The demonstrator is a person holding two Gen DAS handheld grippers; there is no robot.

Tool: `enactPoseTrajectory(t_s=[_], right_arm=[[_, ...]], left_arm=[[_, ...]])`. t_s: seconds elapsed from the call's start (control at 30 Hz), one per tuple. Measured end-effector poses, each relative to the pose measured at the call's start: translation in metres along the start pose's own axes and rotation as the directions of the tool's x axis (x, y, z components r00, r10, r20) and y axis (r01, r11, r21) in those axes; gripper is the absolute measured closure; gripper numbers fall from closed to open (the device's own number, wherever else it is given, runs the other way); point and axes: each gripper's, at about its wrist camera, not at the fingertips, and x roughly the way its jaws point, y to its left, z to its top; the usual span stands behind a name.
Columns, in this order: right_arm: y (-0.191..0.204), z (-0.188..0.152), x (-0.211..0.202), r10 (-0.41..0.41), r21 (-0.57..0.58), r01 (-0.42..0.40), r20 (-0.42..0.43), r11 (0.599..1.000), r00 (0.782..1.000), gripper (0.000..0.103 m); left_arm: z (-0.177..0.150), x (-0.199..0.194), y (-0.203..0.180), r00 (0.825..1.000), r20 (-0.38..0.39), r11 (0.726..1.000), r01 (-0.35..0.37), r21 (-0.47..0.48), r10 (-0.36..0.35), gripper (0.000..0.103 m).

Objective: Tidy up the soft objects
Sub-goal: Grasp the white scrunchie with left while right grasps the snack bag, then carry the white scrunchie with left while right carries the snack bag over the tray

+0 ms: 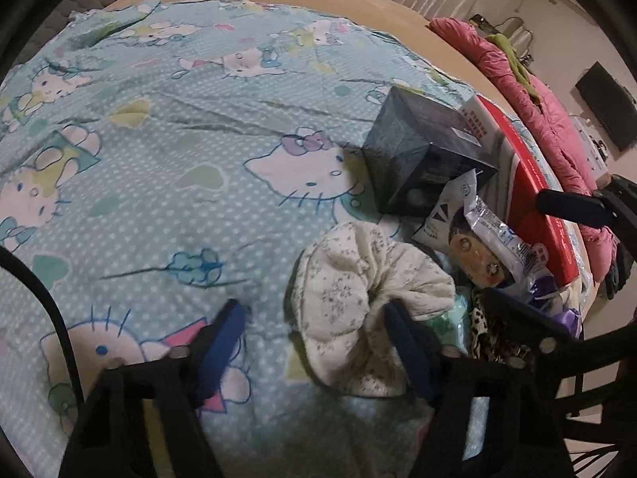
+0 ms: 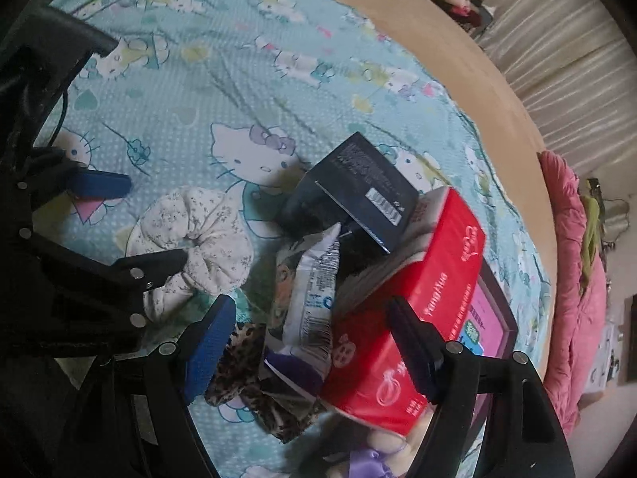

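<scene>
Scrunchie (image 1: 358, 306) lies between the wide-open, empty left gripper (image 1: 314, 318); closing could pinch the bedsheet (image 1: 159, 183) too, while the open right gripper (image 2: 310, 330) holds nothing.

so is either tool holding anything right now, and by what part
Nothing is held. The left tool is open around the white scrunchie, one finger inside its ring, not clamped. The right tool is open above the red box.
</scene>
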Motion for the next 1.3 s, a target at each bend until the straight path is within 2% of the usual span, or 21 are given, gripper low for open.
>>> enactPoseTrajectory(t_s=[0.03,0.07,0.13,0.2,0.3,0.4,0.43,0.53,0.6,0.7,0.8,0.93,0.97,1.17,1.3], right_arm=[[0.002,0.002,0.001,-0.006,-0.01,0.006,-0.001,1.0,1.0,0.024],[0.003,0.004,0.003,-0.011,-0.021,0.011,-0.005,1.0,1.0,0.024],[0.005,0.009,0.007,-0.016,-0.035,0.015,-0.013,0.999,1.0,0.024],[0.009,0.011,0.013,-0.033,-0.058,0.031,-0.027,0.998,0.999,0.024],[0.018,0.015,0.025,-0.08,-0.12,0.072,-0.057,0.99,0.995,0.027],[0.024,0.016,0.041,-0.101,-0.161,0.084,-0.102,0.983,0.99,0.046],[0.025,0.016,0.047,-0.105,-0.172,0.084,-0.117,0.981,0.988,0.057],[0.027,0.015,0.056,-0.109,-0.167,0.088,-0.12,0.982,0.987,0.062],[0.02,0.015,0.053,-0.069,-0.111,0.058,-0.094,0.992,0.993,0.067],[0.004,0.012,0.037,0.023,0.012,-0.023,-0.032,1.0,0.999,0.068],[-0.009,0.006,0.018,0.098,0.122,-0.101,0.036,0.987,0.995,0.068],[-0.024,-0.006,-0.007,0.187,0.261,-0.219,0.142,0.94,0.972,0.068],[-0.027,-0.012,-0.014,0.212,0.3,-0.258,0.179,0.918,0.961,0.068],[-0.029,-0.031,-0.039,0.254,0.409,-0.352,0.276,0.842,0.927,0.068],[-0.026,-0.045,-0.051,0.259,0.428,-0.368,0.293,0.826,0.92,0.068]], left_arm=[[0.001,0.002,0.0,1.0,-0.002,1.0,0.01,0.002,-0.01,0.054],[0.002,0.004,0.0,1.0,-0.004,1.0,0.024,-0.001,-0.024,0.06],[0.003,0.007,0.001,0.998,-0.005,0.998,0.06,-0.012,-0.06,0.081],[0.004,0.01,0.004,0.996,-0.006,0.996,0.088,-0.026,-0.088,0.094],[0.004,0.01,0.012,0.992,0.0,0.991,0.128,-0.045,-0.128,0.096],[0.004,0.007,0.018,0.987,0.015,0.985,0.163,-0.062,-0.162,0.096],[0.003,0.006,0.018,0.986,0.021,0.984,0.168,-0.064,-0.166,0.096],[0.004,0.004,0.019,0.983,0.036,0.981,0.181,-0.065,-0.179,0.096],[0.002,0.002,0.018,0.983,0.038,0.982,0.18,-0.059,-0.178,0.096],[-0.003,-0.004,0.017,0.984,0.046,0.983,0.172,-0.057,-0.17,0.096],[-0.006,-0.01,0.016,0.985,0.06,0.985,0.164,-0.057,-0.161,0.096],[-0.009,-0.021,0.015,0.989,0.071,0.989,0.134,-0.065,-0.129,0.096],[-0.01,-0.026,0.015,0.989,0.079,0.989,0.132,-0.064,-0.127,0.096],[-0.015,-0.058,0.005,0.989,0.121,0.994,0.096,-0.044,-0.09,0.096],[-0.018,-0.076,-0.009,0.99,0.124,0.997,0.071,-0.01,-0.069,0.096]])
